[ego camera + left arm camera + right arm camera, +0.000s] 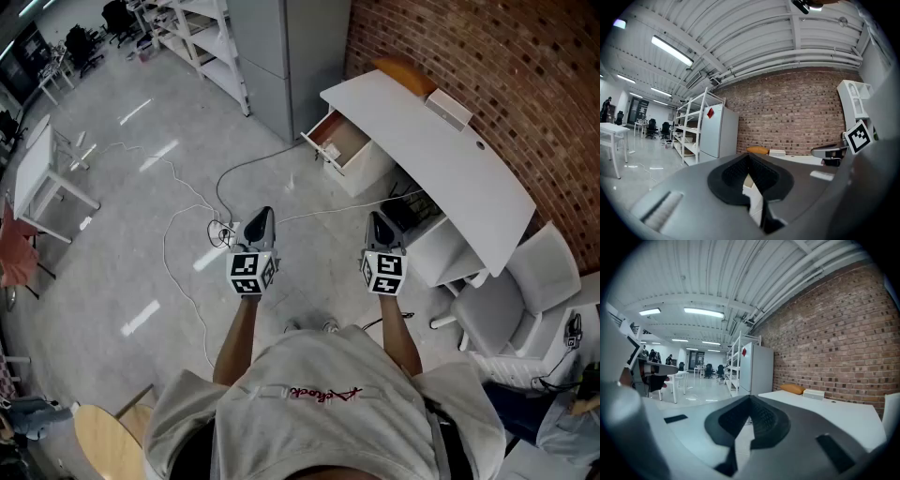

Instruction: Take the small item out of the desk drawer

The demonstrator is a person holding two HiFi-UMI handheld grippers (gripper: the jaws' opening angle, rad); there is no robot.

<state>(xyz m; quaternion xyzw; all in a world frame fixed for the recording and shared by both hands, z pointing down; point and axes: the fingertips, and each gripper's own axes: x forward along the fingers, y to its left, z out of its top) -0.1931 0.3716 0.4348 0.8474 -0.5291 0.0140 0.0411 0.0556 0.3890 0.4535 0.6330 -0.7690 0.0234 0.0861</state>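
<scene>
The white desk (441, 155) stands along the brick wall, up and to the right of me. Its drawer (342, 141) is pulled open at the desk's left end, and a small reddish item (328, 151) lies near its front; I cannot make out what it is. Both grippers are held out over the floor, well short of the drawer. My left gripper (262, 218) is shut with nothing in it. So is my right gripper (378, 221). The jaws meet at the tip in the left gripper view (749, 157) and in the right gripper view (750, 399). The desk top (829, 416) shows ahead on the right.
White chairs (525, 291) stand at the desk's near end. A grey cabinet (291, 56) and white shelving (202, 37) are beyond the drawer. Cables (220, 230) trail over the floor by the left gripper. An orange cushion (405, 73) and a white box (448, 110) lie on the desk.
</scene>
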